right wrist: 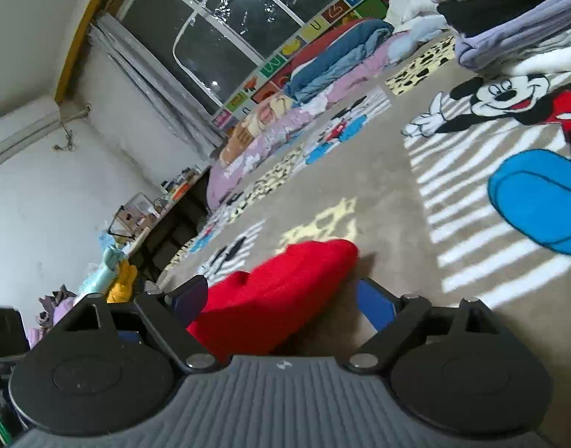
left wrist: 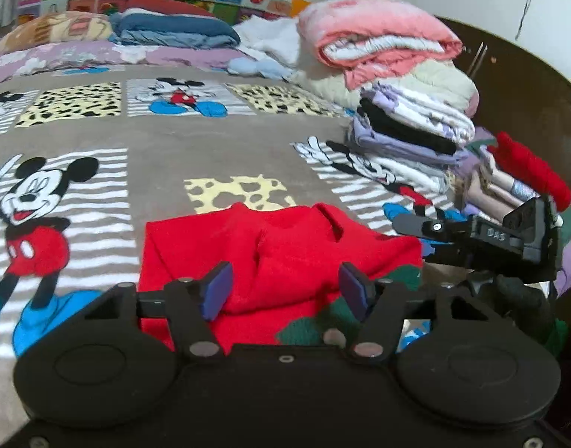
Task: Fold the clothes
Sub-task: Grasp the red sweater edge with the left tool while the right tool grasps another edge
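both the left gripper (left wrist: pixel 285 291) and the right gripper (right wrist: pixel 281 310) stand wide apart over the red sweater (left wrist: pixel 285 254) on the near mickey mouse blanket (left wrist: pixel 166 149); a folded clothes stack (left wrist: pixel 408 130) sits far right.

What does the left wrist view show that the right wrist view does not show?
Only the left wrist view shows the pink blanket on top of the pile, the other gripper from outside, and the sweater's green patches. Only the right wrist view shows the window, the air conditioner and a cluttered desk. Both show the red sweater on the cartoon-mouse blanket, with open jaws beside it.
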`<state>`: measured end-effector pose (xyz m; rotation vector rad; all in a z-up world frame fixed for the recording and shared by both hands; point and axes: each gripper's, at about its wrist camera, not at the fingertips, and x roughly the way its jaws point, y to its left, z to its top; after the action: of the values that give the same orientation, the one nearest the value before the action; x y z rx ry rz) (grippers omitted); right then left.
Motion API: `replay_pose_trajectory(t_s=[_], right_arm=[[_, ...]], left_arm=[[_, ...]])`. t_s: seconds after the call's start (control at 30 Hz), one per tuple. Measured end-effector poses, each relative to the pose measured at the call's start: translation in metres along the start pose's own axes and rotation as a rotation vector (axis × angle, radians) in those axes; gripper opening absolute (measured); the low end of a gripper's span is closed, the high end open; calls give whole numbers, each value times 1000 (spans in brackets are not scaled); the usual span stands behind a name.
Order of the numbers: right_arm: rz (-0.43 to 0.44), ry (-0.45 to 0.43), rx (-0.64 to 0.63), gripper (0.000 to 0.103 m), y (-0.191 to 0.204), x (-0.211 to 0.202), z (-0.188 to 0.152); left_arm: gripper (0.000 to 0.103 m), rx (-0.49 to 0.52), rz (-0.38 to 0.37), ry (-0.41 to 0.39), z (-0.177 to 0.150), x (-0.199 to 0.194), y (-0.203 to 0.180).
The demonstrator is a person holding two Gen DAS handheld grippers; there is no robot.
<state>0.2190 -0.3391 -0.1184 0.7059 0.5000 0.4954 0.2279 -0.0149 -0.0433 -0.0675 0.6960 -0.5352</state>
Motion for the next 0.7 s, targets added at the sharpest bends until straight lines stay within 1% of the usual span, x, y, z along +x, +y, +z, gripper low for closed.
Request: replay_pose_trajectory(t_s=[0.07, 0.1, 0.13, 0.17, 0.2, 0.23, 0.27, 0.3, 0.4, 0.47, 0.57, 0.7], right_arm=[[16, -5, 6, 87, -2, 0, -1], [22, -6, 9, 87, -3, 0, -1], [28, -7, 14, 87, -3, 0, -1], [32, -8, 15, 87, -3, 1, -2], [30, -9, 14, 87, -3, 2, -2], [32, -9, 13, 87, -3, 2, -2], [36, -11, 12, 87, -3, 2, -2], [41, -12, 11, 87, -3, 3, -2], [51, -17, -7, 87, 0, 2, -2], [60, -25, -34, 87, 4, -1, -3], [76, -46, -81, 83, 12, -8, -3], [97, -88, -211, 77, 35, -21, -7]], left_arm=[[55, 14, -9, 21, 5, 7, 1], [52, 16, -16, 33, 7, 11, 2], [45, 21, -21, 41, 8, 13, 1], [43, 32, -22, 45, 8, 12, -1], [36, 43, -23, 50, 8, 12, -3], [32, 54, -24, 54, 8, 11, -5], [21, 64, -25, 58, 8, 11, -8], [4, 75, -26, 62, 8, 11, -10], [4, 108, -29, 75, 8, 9, -17], [4, 176, -13, 61, 5, -3, -29], [3, 276, 11, 38, -4, -25, -46], [3, 383, 27, 15, -19, -56, -62]])
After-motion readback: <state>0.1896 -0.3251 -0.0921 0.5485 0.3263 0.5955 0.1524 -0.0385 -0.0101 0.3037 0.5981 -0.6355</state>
